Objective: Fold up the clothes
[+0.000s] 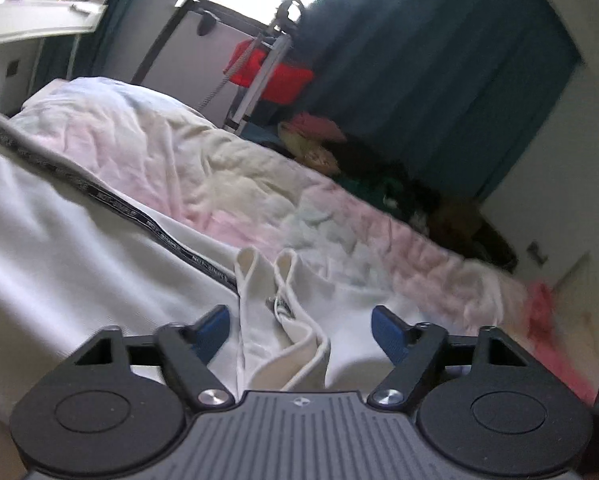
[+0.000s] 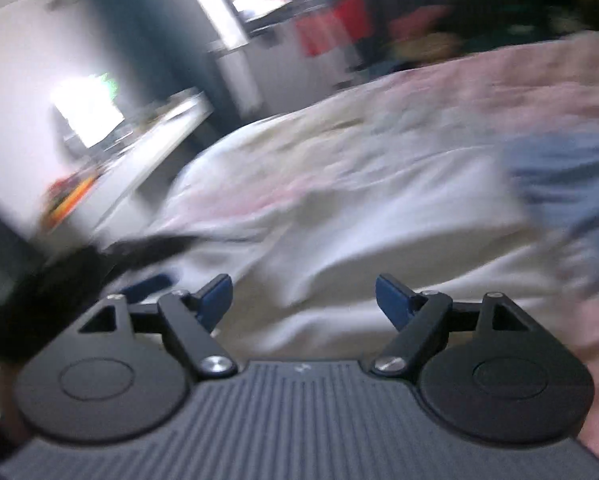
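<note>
A white garment (image 1: 59,248) with a black lettered trim strip (image 1: 139,216) lies spread on the bed. Its doubled-over edge with white piping (image 1: 267,280) runs between the fingers of my left gripper (image 1: 301,326). The blue pads (image 1: 215,324) stand apart from the cloth, so the gripper is open. In the blurred right wrist view, my right gripper (image 2: 303,296) hovers open over the same white garment (image 2: 379,232) with nothing between its pads. A dark shape with a blue pad (image 2: 147,282) at the left looks like the other gripper.
The bed carries a pink and white quilt (image 1: 227,168). A blue cloth (image 2: 567,172) lies at the right. Beyond the bed stand a red bin (image 1: 275,76) on a metal rack, dark curtains (image 1: 419,60), a white desk (image 1: 27,24) and a heap of soft items (image 1: 319,148).
</note>
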### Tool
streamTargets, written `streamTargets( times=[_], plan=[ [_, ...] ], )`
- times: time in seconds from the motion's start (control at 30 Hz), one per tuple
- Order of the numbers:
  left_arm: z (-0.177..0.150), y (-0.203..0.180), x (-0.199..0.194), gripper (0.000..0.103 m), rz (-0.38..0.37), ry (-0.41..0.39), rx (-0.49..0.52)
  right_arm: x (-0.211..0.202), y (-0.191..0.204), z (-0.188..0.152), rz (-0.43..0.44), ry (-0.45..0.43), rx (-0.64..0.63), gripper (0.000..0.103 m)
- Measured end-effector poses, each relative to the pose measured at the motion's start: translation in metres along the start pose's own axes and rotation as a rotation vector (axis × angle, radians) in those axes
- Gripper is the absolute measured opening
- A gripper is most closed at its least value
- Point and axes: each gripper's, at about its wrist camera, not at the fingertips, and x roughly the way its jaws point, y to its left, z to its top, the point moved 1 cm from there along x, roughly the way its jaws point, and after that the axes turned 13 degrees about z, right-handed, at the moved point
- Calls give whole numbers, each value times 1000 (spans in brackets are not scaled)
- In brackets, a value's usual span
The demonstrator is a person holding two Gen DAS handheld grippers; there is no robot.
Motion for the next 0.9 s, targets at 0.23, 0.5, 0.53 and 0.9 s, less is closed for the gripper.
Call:
streamTargets(
  times=[0.23, 0.5, 0.53, 0.9],
  plan=[
    [-24, -24, 24, 54, 34, 73, 163, 6, -59, -3, -146, -51, 162, 60],
    [-20, -26, 33, 16, 81, 101, 166, 21, -54, -13, -246, -31, 58, 22],
    [-17, -24, 29, 11, 73, 124, 125, 20, -52, -13, -252, -31, 48, 22],
    [-30, 18, 28, 11, -13, 410, -205, 18, -47, -12, -292, -32, 22, 23]
  ],
)
